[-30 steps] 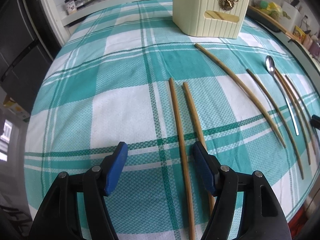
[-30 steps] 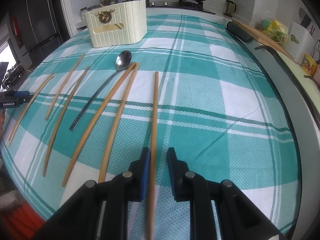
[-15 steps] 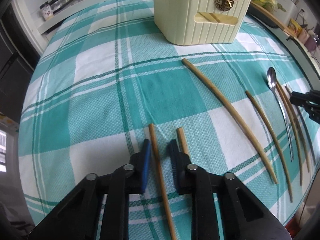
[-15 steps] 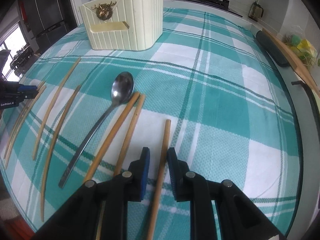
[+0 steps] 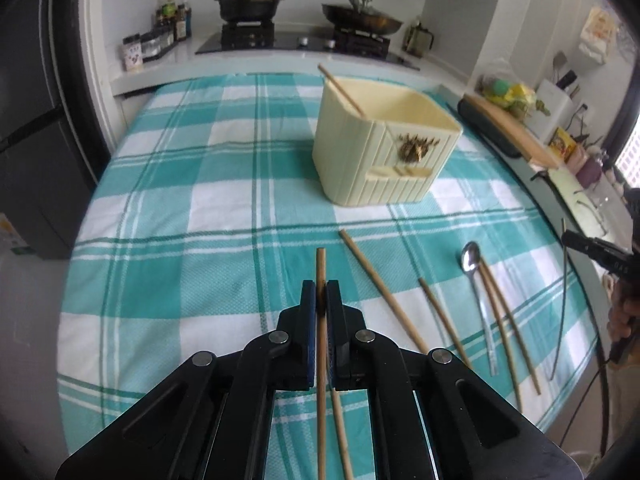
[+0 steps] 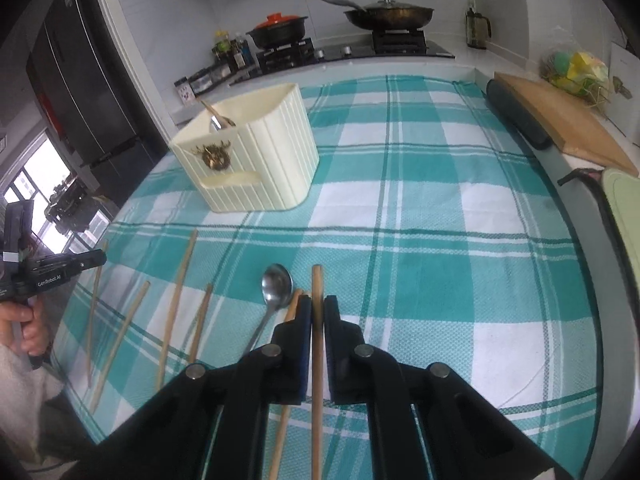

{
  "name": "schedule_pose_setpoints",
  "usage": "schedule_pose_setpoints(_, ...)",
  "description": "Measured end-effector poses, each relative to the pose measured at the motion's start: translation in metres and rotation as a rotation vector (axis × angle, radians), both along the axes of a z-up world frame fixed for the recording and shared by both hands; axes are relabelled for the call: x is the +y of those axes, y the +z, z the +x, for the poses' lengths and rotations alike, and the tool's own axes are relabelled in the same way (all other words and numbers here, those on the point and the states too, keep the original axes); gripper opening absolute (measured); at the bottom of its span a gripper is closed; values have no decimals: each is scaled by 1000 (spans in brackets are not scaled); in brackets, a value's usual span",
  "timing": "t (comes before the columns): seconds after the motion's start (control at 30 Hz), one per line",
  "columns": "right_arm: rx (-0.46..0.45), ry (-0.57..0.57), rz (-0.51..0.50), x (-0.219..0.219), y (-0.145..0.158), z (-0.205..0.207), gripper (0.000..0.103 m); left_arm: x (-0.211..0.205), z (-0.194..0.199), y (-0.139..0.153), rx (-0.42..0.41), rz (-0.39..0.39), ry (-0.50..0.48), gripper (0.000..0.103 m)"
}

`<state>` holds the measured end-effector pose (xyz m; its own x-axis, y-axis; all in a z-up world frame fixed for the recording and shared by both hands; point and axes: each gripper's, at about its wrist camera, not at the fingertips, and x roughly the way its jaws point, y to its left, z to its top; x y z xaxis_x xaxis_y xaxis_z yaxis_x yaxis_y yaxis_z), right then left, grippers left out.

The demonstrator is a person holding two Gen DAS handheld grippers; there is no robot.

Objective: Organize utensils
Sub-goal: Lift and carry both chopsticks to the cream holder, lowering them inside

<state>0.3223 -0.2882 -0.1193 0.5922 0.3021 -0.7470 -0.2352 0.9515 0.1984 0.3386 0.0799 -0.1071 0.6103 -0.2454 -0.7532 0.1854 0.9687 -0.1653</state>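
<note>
Left wrist view: the left gripper (image 5: 320,296) has its jaws pressed together on a chopstick (image 5: 320,264), which sticks out ahead of the fingertips, above the checked tablecloth (image 5: 180,208). Beyond it stands the cream holder (image 5: 360,160), one stick (image 5: 340,90) leaning out of its back corner. More chopsticks lie loose to the right, beside a metal spoon (image 5: 474,276).

Right wrist view: the right gripper (image 6: 317,308) pinches another chopstick (image 6: 317,284) between closed jaws. The spoon (image 6: 274,284) rests on the cloth just left of it, loose sticks further left, the holder (image 6: 256,160) behind them.
</note>
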Motion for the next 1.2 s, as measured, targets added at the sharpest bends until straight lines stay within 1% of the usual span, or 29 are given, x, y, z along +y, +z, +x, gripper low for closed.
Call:
schedule_pose_setpoints(0.17,-134,-11,40,-10,59,-35,6,9,-30,58,-143,-70,5,3)
schedule_pose_setpoints(0.33,-281,-33,38,-9,102,-59,6,6,-39,97,-244,-114,6,3)
schedule_pose_setpoints(0.47,-394,-45,8,1,129,-63,6,2,-29,116,-284,-137,5,3)
schedule_pose_setpoints(0.6,-460,-44,20,10,150,-56,6,-4,-13,140,-308,-174,-1,3)
schedule_pose_setpoints(0.7,-495,-33,16,19,164,-37,6,-10,5,167,-349,-190,0,3)
schedule_pose_setpoints(0.8,-521,-13,20,32,181,-11,6,-18,28,193,-408,-193,16,3)
schedule_pose_setpoints(0.93,-603,13,12,57,206,27,6,-29,66,216,-477,-196,49,3)
schedule_pose_setpoints(1.0,-632,25,17,69,216,48,6,-36,89,218,-485,-190,65,3)
schedule_pose_setpoints(1.07,-655,23,34,79,220,72,6,-43,110,213,-484,-177,81,3)
schedule_pose_setpoints(1.13,-672,25,50,87,219,95,6,-50,133,201,-461,-166,90,3)
schedule_pose_setpoints(1.2,-680,25,66,93,209,116,6,-56,155,184,-419,-162,95,3)
